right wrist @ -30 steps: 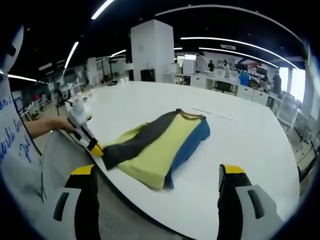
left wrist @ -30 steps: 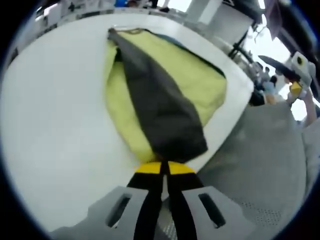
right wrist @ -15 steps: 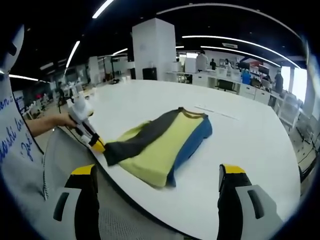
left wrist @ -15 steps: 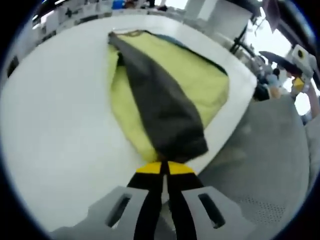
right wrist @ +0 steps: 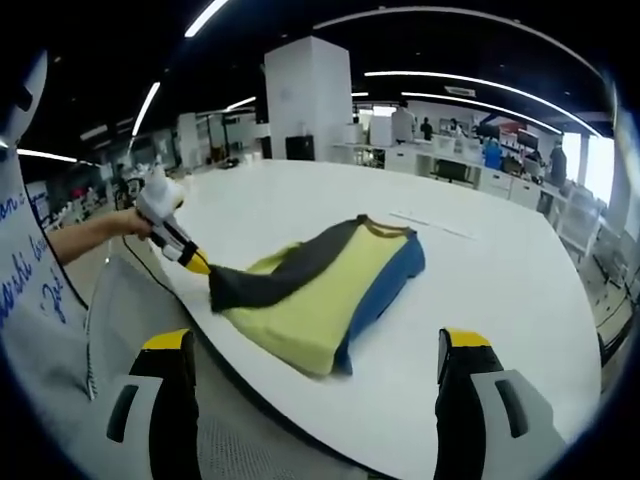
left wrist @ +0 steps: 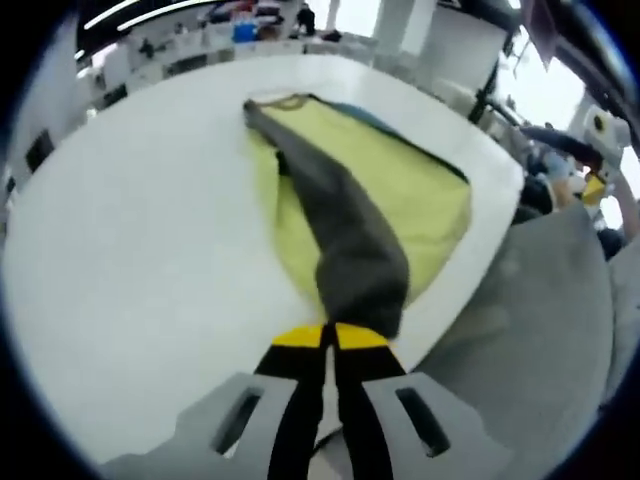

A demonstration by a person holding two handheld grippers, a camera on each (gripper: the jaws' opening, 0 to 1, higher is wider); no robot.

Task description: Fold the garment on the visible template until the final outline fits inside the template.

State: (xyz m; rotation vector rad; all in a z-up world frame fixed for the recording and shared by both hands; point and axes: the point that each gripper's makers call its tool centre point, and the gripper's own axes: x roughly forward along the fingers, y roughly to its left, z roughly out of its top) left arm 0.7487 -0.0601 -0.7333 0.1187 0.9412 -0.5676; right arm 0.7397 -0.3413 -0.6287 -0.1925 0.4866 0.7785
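**Dark sleeve held at the table's near edge, garment running away from the left gripper**

Item: garment point(right wrist: 322, 288), a yellow, dark grey and blue top, laid flat on the white table point(right wrist: 500, 300) close to its near edge. In the right gripper view the collar end is seen on the far side and the hem end toward the edge. No template outline can be made out on the table surface.

Held part: the dark sleeve point(left wrist: 352, 240), a long grey strip lying diagonally over the yellow body. Its free end is pinched by the left gripper point(left wrist: 330, 337), whose yellow-tipped jaws are pressed together on the cloth. In the right gripper view the same gripper point(right wrist: 194, 263) is seen at the left, at the table's edge, with the sleeve end drawn up slightly off the surface.

Axis: in the left gripper view the sleeve's long axis runs straight away from the jaws, toward the collar point(left wrist: 275, 102). A fold inward would therefore be made along that line, judged from the lie of the cloth.

Second tool: the right gripper point(right wrist: 310, 355) is held well back from the garment, jaws wide apart and holding nothing. The left gripper is the nearer by far, being already on the cloth.
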